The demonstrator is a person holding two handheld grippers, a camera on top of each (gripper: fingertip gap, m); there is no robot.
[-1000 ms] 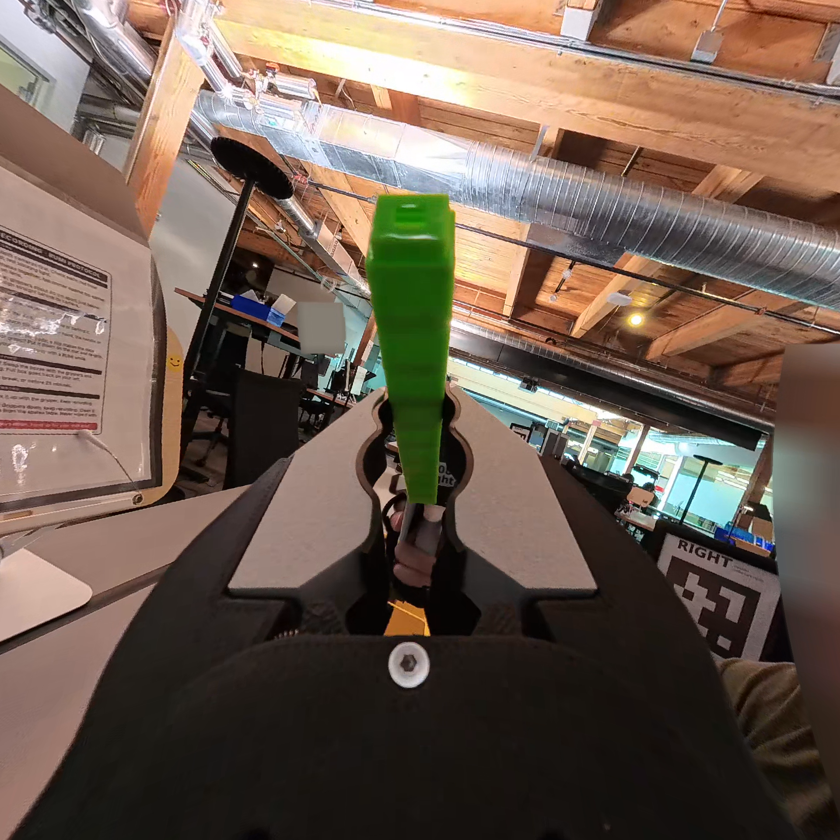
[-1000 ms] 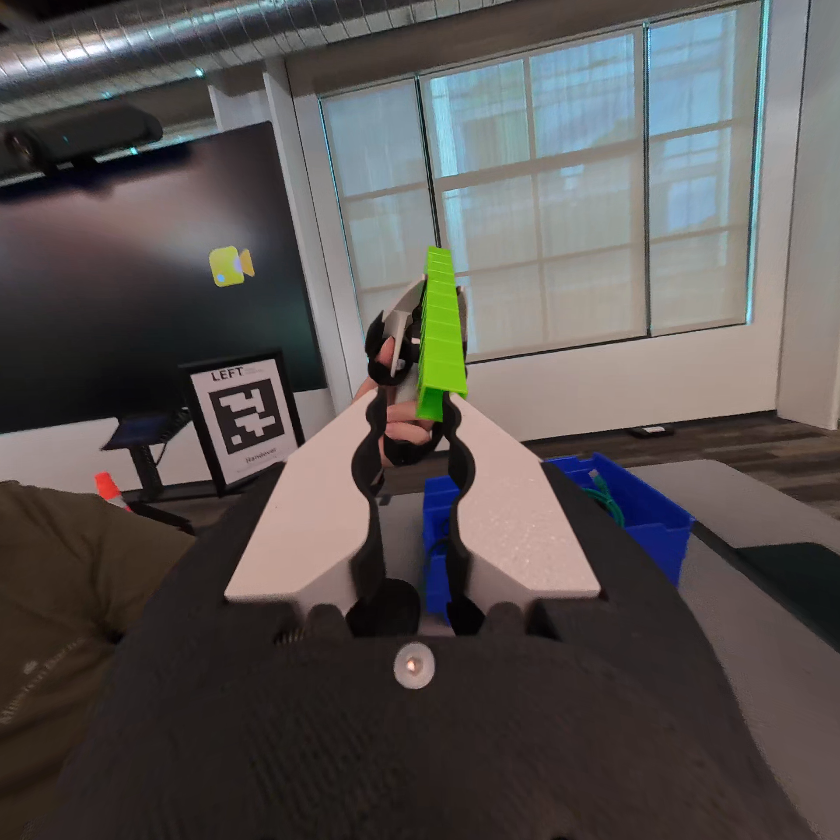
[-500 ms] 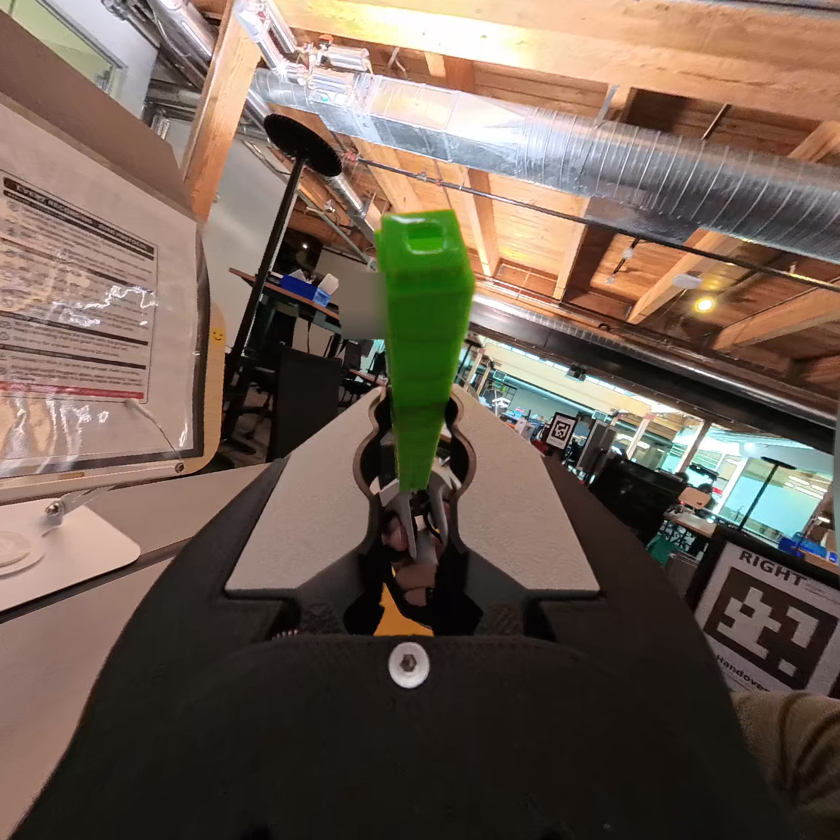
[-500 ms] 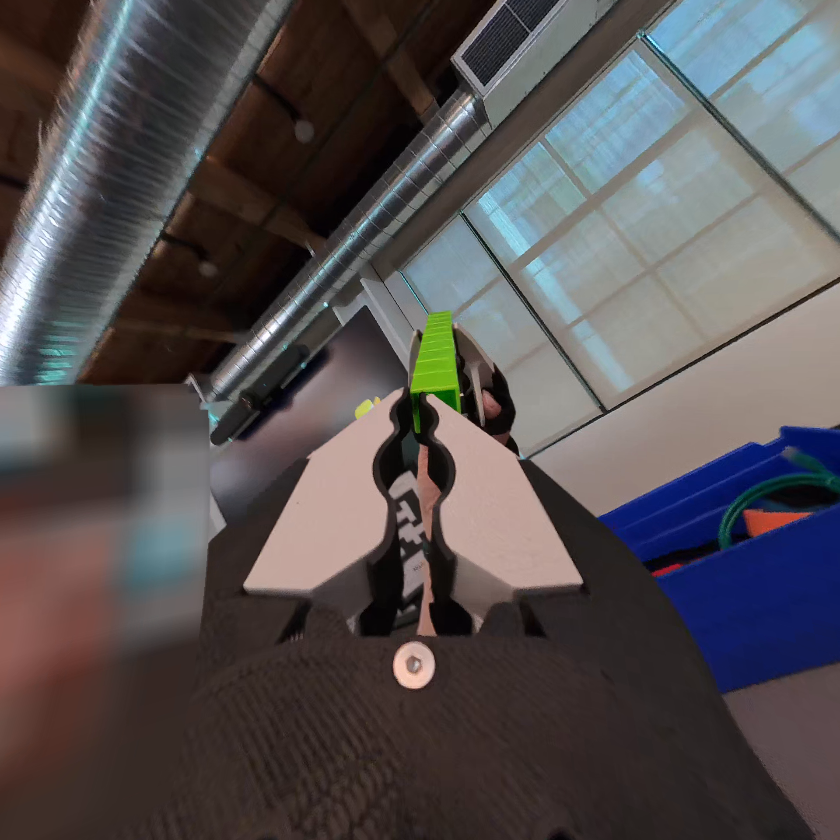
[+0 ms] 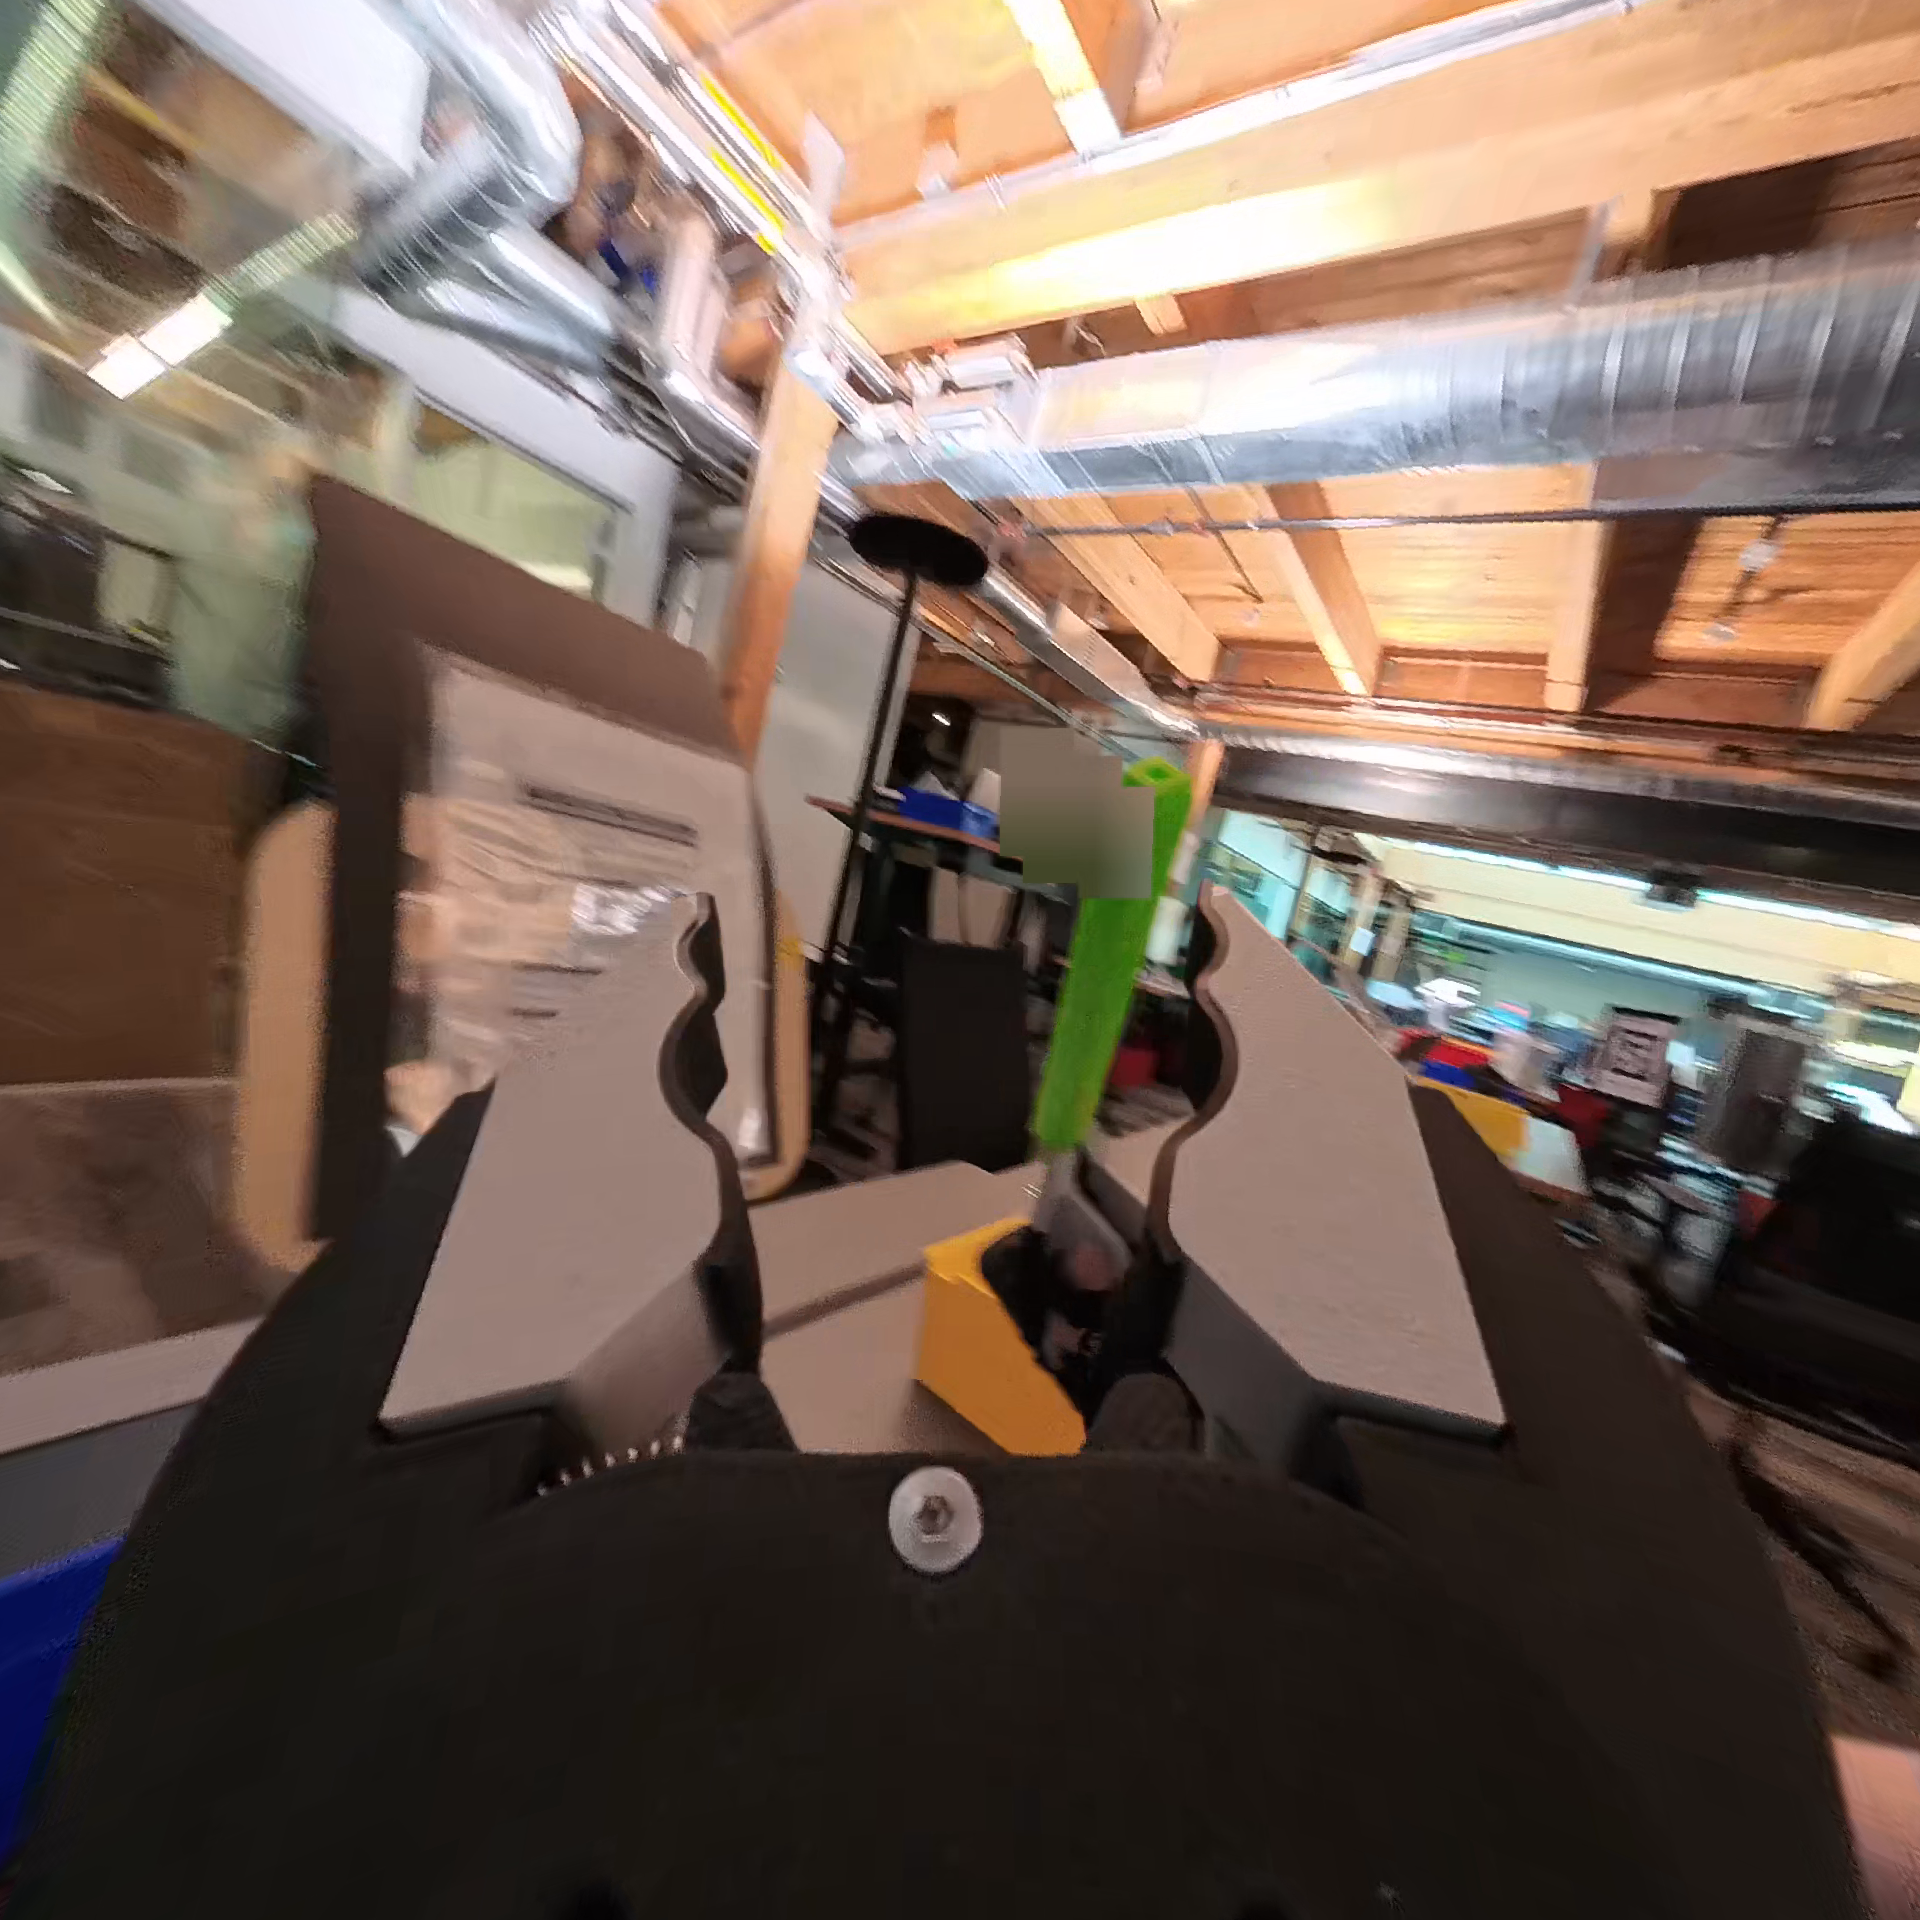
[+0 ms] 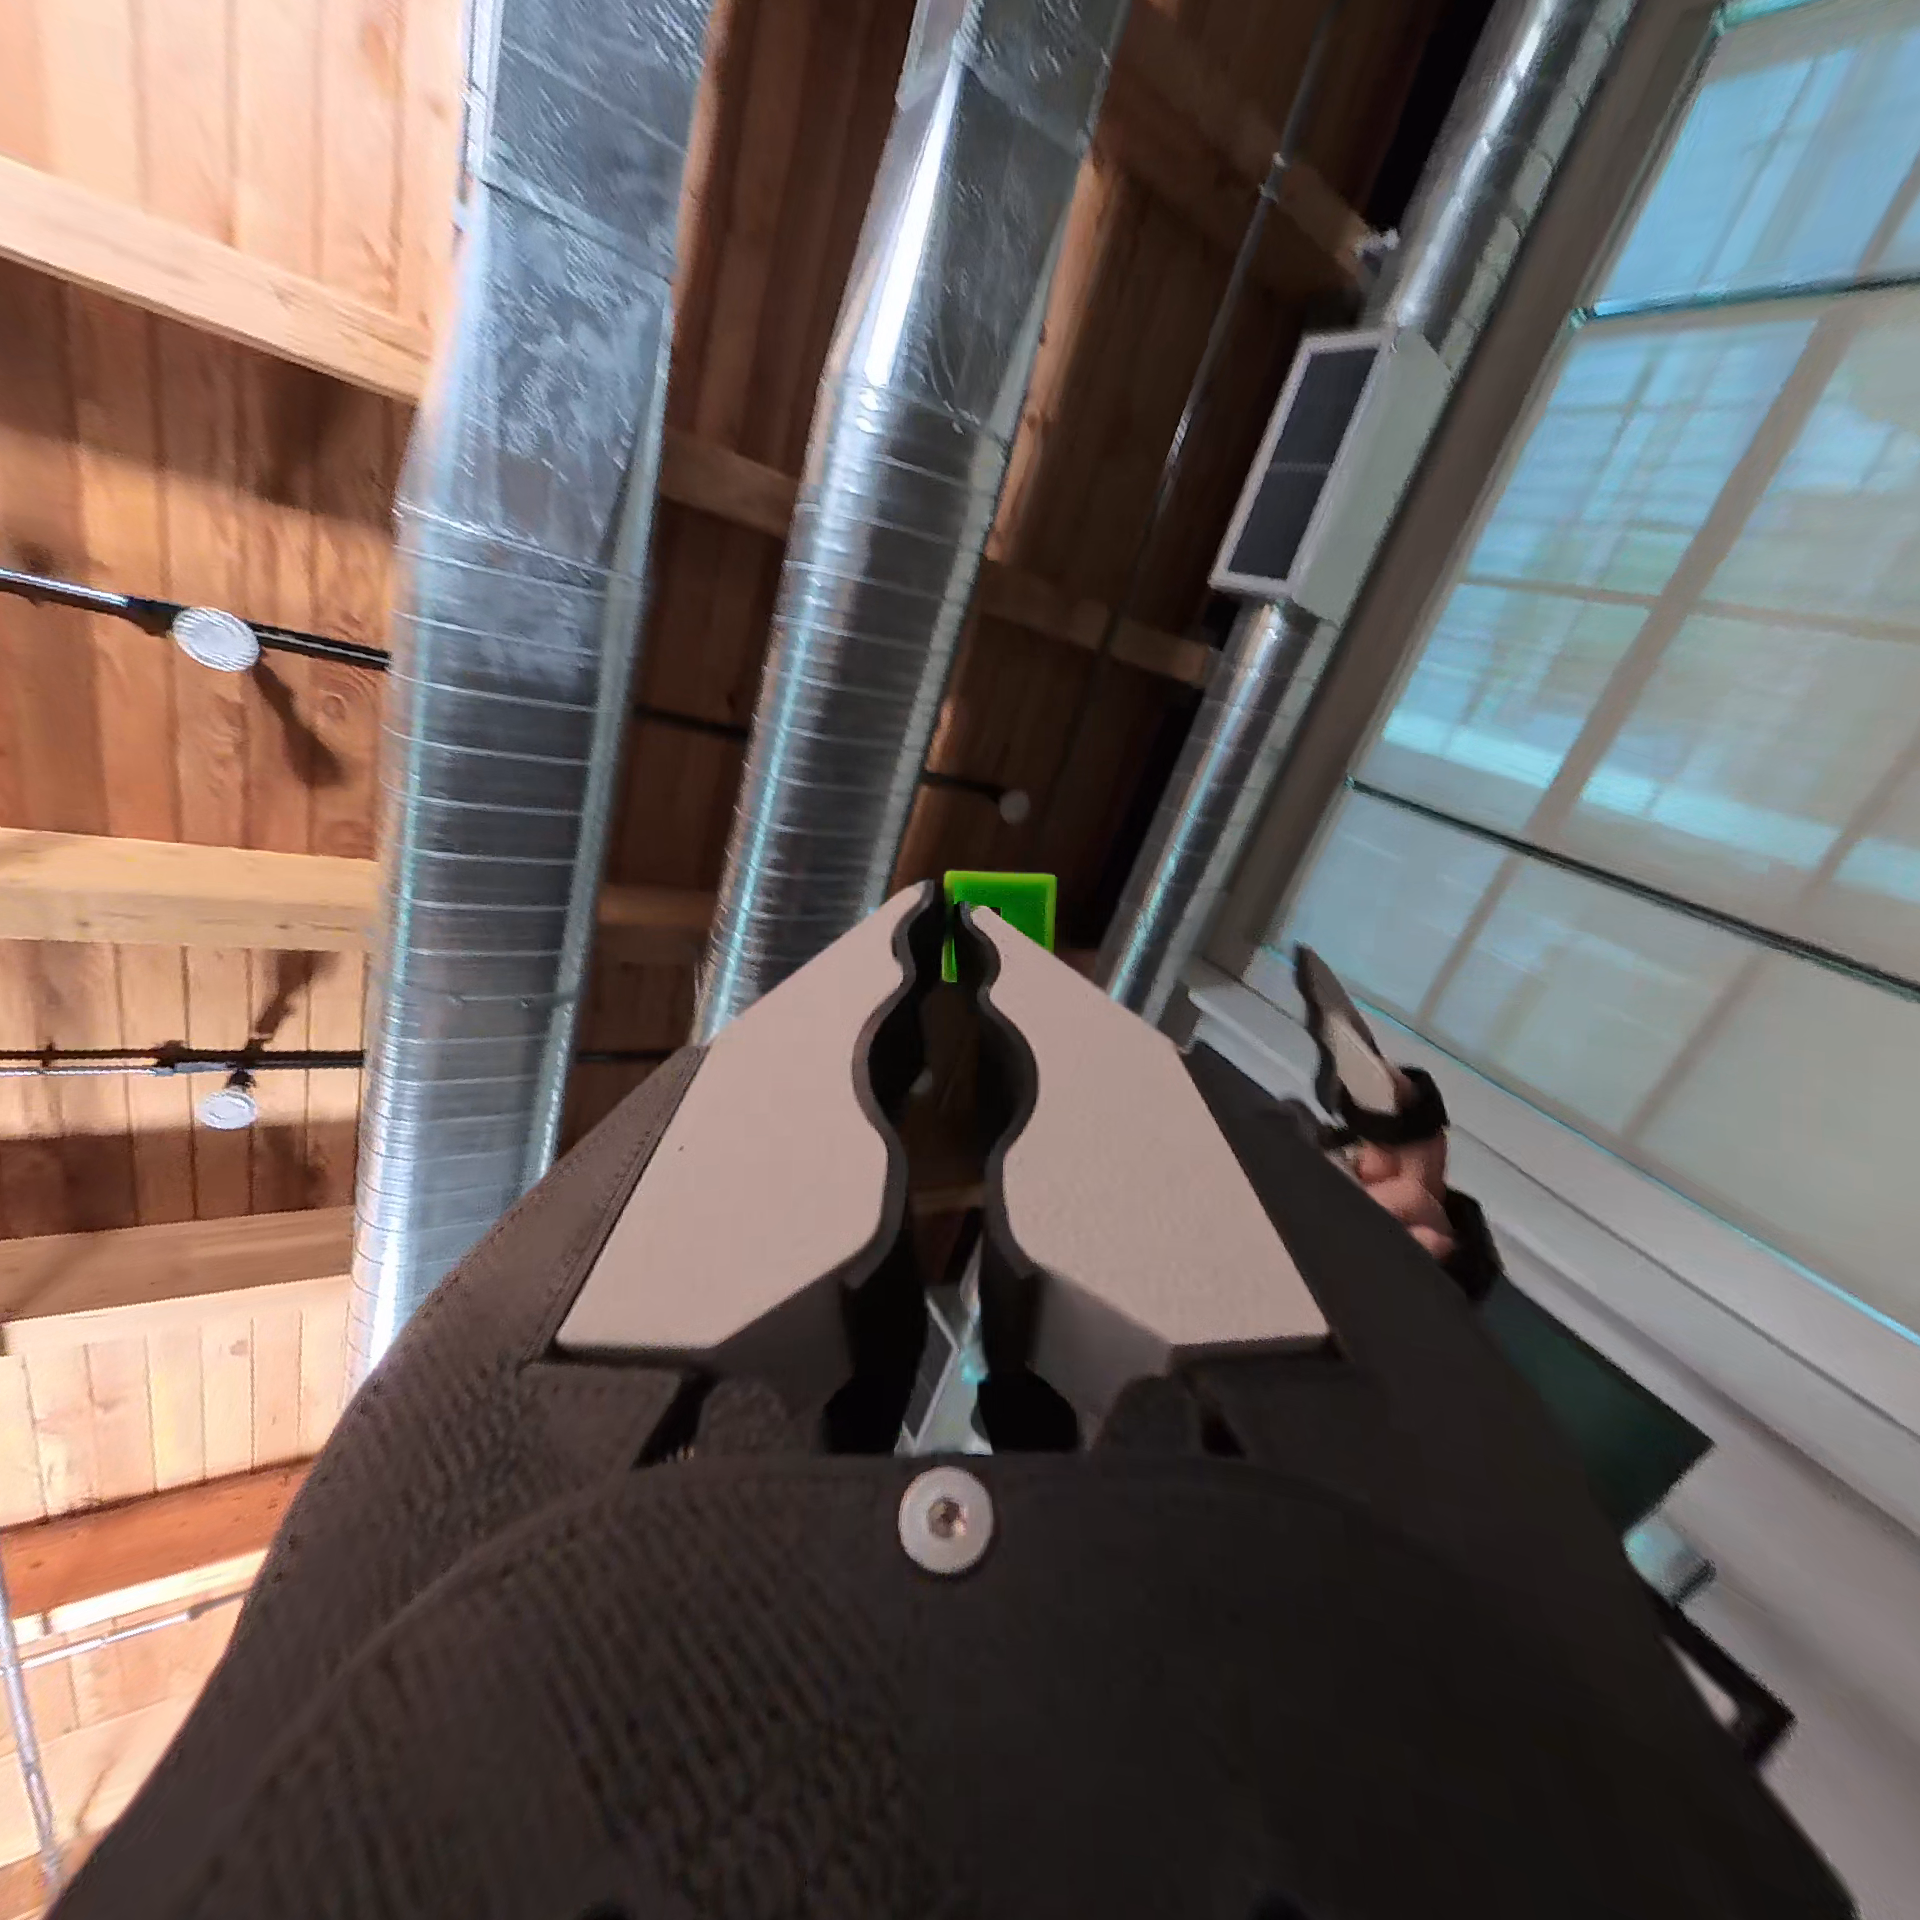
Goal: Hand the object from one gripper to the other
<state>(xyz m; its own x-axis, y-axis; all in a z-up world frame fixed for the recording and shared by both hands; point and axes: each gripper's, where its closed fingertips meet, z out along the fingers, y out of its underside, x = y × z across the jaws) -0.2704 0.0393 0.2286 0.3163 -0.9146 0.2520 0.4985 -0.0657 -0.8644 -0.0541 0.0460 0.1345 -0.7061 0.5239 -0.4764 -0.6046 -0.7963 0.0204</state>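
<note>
The object is a long bright green bar (image 5: 1101, 997). In the left wrist view it stands upright between the wide-open fingers of my left gripper (image 5: 956, 904), nearer the right finger (image 5: 1278, 1039), and neither pad presses on it. Its lower end is clamped in my right gripper (image 5: 1060, 1195), which comes up from below. In the right wrist view my right gripper (image 6: 951, 909) is shut on the bar, and the bar's green end (image 6: 1003, 904) sticks out past the fingertips. My left gripper (image 6: 1351, 1049) shows to the right there, clear of the bar, with a hand (image 6: 1403, 1195) behind it.
A grey table (image 5: 883, 1216) lies below. A board with a laminated sheet (image 5: 561, 894) stands at the left, and a blue bin corner (image 5: 52, 1621) is at the lower left. The right wrist view points up at silver ducts (image 6: 520, 623), wooden beams and windows (image 6: 1662, 623). The tips of one gripper are about 25 centimeters away from the tips of the other.
My left gripper opened and let go of the green bar. My right gripper, shut on its lower end, now holds it alone and has tilted up towards the ceiling. The two grippers have drawn apart.
</note>
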